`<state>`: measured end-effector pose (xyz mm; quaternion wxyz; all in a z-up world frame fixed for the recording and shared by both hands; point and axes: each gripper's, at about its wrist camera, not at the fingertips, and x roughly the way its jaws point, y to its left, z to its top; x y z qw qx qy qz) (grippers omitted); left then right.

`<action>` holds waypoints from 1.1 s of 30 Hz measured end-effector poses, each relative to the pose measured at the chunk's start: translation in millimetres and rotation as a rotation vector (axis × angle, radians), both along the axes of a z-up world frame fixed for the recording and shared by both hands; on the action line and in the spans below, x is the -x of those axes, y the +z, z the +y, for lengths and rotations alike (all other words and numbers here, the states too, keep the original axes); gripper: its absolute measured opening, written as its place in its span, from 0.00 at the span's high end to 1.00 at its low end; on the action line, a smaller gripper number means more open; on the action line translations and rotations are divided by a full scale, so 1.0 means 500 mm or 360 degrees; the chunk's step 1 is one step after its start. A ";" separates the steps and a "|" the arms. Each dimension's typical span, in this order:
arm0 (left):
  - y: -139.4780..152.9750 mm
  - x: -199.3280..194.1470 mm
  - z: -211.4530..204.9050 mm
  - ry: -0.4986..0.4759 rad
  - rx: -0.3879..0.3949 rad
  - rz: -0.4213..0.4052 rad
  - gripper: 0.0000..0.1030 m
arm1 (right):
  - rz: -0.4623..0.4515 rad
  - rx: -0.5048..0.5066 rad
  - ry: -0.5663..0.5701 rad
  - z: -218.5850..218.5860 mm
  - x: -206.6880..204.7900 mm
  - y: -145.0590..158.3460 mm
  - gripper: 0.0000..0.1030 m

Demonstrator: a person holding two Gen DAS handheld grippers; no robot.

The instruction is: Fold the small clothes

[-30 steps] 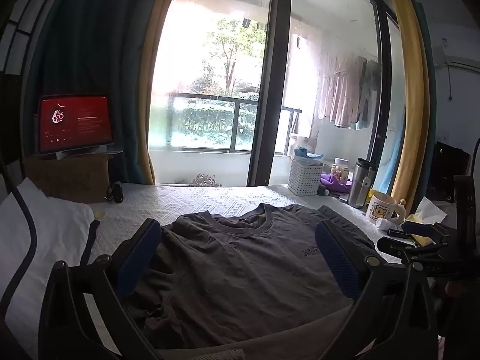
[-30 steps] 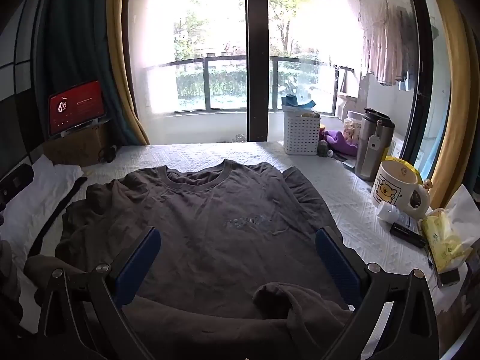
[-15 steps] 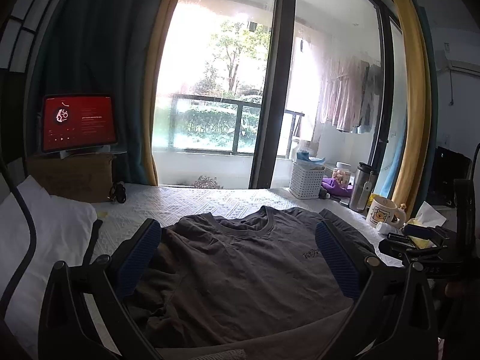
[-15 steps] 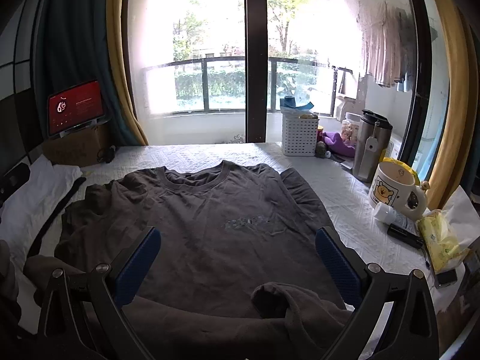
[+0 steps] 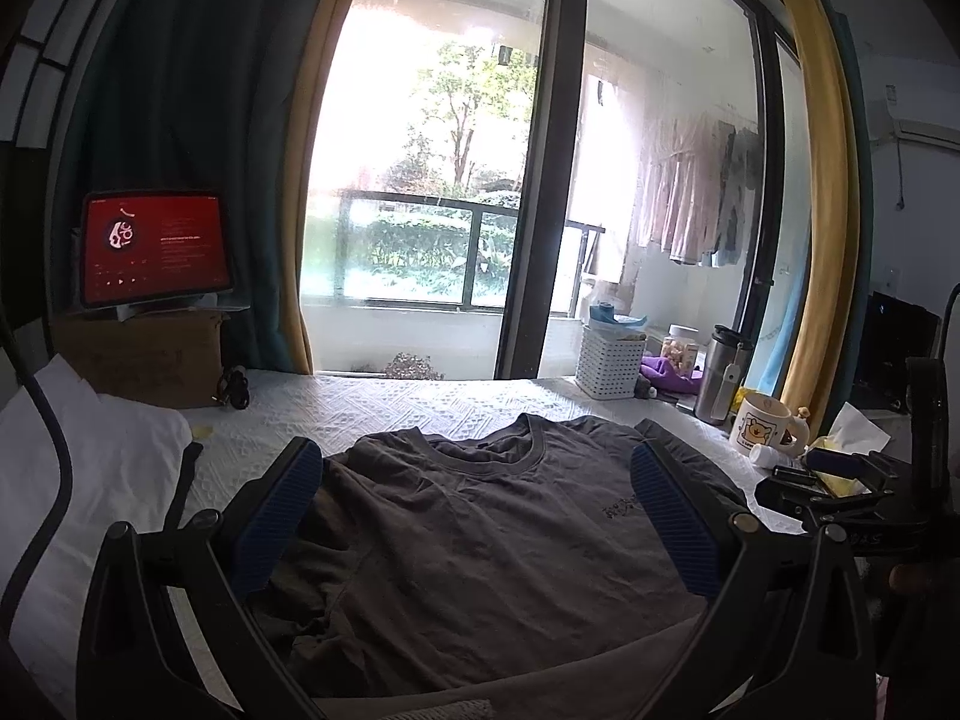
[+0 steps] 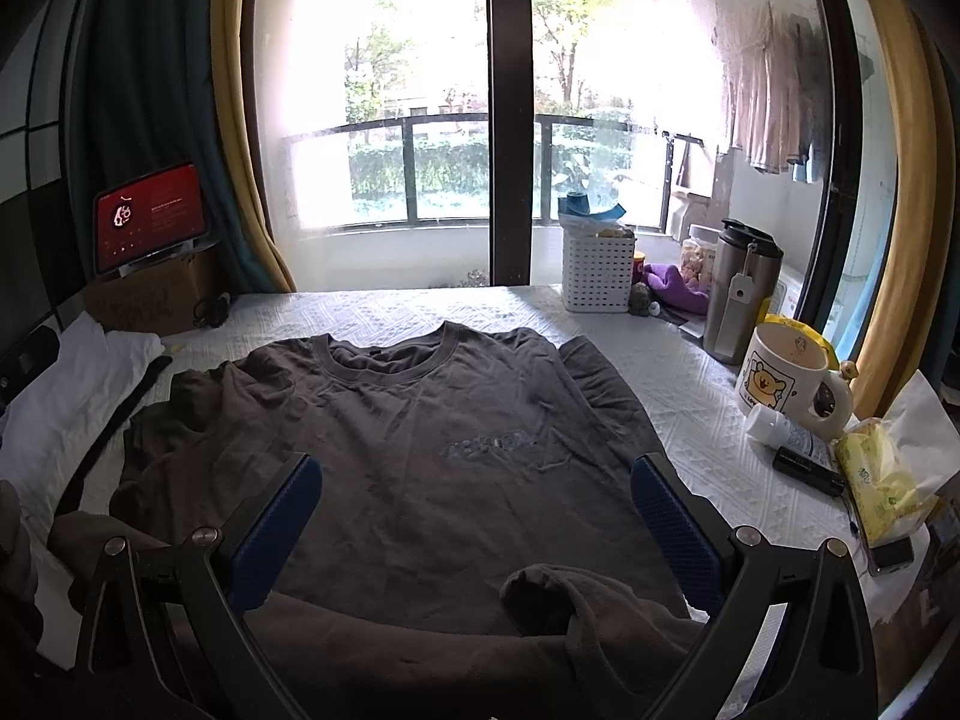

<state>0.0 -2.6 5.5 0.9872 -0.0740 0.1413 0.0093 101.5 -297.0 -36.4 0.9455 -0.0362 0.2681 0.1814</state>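
- The surface [image 6: 690, 384], covered in a white textured cloth, is carrying the whole job, with the window behind it.
- The dark grey T-shirt [image 6: 432, 420] is lying front up in the middle of the surface, collar pointing toward the window, body spread mostly flat.
- Its sleeve on the left side [image 6: 180, 420] is sitting bunched and wrinkled, and the sleeve on the right [image 6: 594, 372] is lying out to the side; neither looks folded in yet.
- Near the hem, a lump of the same fabric [image 6: 564, 594] is rising between the right fingers; whether it is the start of a fold cannot be told.
- Judged from this, the folding is barely beginning: sleeves and body are all waiting to be folded.
- The left hand-held gripper [image 5: 480, 510] is hovering over the shirt with its jaws spread wide, gripping nothing.
- The right hand-held gripper [image 6: 480, 510] is likewise gaping wide above the lower part of the shirt, empty.
- A mug [image 6: 786, 378] and a steel flask [image 6: 741, 294] are standing well clear on the right.
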 end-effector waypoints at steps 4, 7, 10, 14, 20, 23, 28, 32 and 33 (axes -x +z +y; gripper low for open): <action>0.006 -0.004 0.004 0.0006 0.0010 -0.0008 0.02 | -0.0007 -0.0008 0.0006 0.002 0.000 0.005 0.00; 0.007 -0.005 0.004 0.0005 0.0003 -0.0010 0.01 | -0.0007 -0.0004 0.0011 0.006 -0.004 0.006 0.00; 0.007 -0.005 0.002 0.0002 0.0004 -0.0008 0.02 | -0.0001 -0.0004 0.0008 0.005 -0.006 0.005 0.00; 0.006 -0.004 -0.001 -0.0001 0.0002 -0.0011 0.02 | -0.0006 -0.0003 0.0004 0.005 -0.005 0.007 0.00; 0.005 -0.005 -0.003 -0.0003 -0.0002 -0.0015 0.02 | -0.0007 -0.0004 0.0003 0.004 -0.003 0.007 0.00; 0.003 -0.003 -0.005 -0.0009 -0.0002 -0.0018 0.01 | -0.0007 -0.0002 0.0001 0.004 -0.003 0.006 0.00; 0.003 -0.001 -0.013 -0.0021 -0.0024 -0.0022 0.01 | -0.0005 -0.0002 -0.0003 0.002 -0.003 0.005 0.00; 0.003 0.001 -0.012 -0.0021 -0.0019 -0.0025 0.01 | -0.0004 -0.0001 -0.0001 0.001 -0.004 0.006 0.00; 0.003 0.001 -0.012 -0.0021 -0.0020 -0.0025 0.01 | -0.0003 -0.0001 -0.0002 0.002 -0.003 0.005 0.00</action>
